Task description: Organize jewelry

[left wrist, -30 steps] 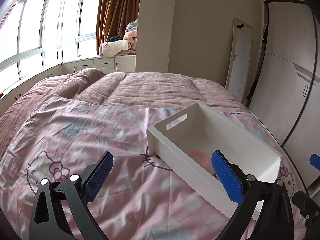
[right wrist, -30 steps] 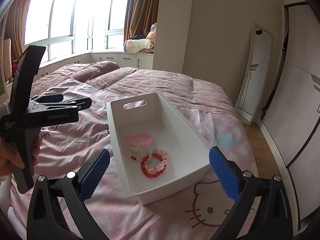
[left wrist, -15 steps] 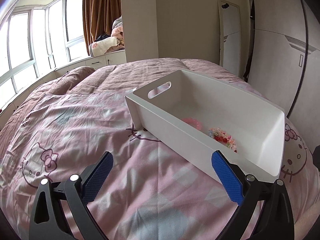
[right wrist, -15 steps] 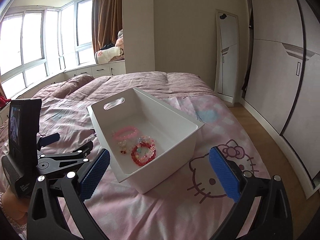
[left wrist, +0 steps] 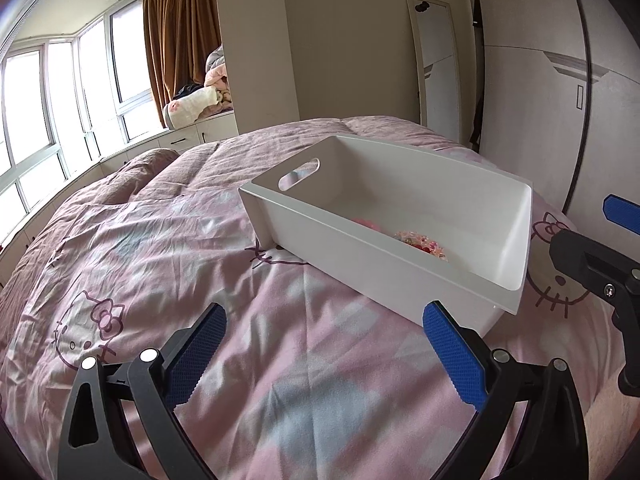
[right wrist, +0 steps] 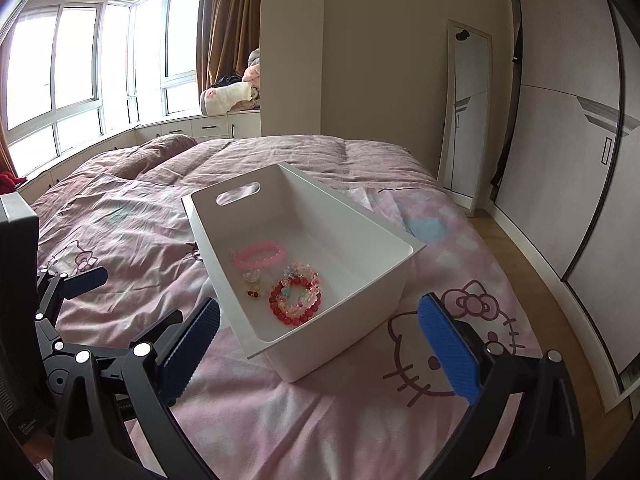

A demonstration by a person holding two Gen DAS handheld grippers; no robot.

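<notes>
A white storage bin (right wrist: 360, 216) with a slot handle sits on the pink Hello Kitty bedspread (right wrist: 460, 360). Inside lie a pink bead bracelet (right wrist: 261, 255), a red bead bracelet (right wrist: 296, 300) with a pastel bead bracelet on it, and small earrings (right wrist: 253, 280). My right gripper (right wrist: 320, 344) is open and empty, just in front of the bin's near corner. My left gripper (left wrist: 324, 356) is open and empty, in front of the bin's long side (left wrist: 360, 256). In the left wrist view only the tops of the bracelets (left wrist: 420, 240) show over the wall.
The left gripper's body (right wrist: 60, 320) shows at the left of the right wrist view; the right gripper's body (left wrist: 600, 264) shows at the right of the left wrist view. A leaning mirror (right wrist: 464, 112), wardrobe doors (right wrist: 568, 140) and wood floor (right wrist: 520, 256) lie to the right of the bed.
Both grippers have drawn back and swung so the bin sits more central and lower in view. Both stay open and empty. The jewelry in the bin has not moved.
</notes>
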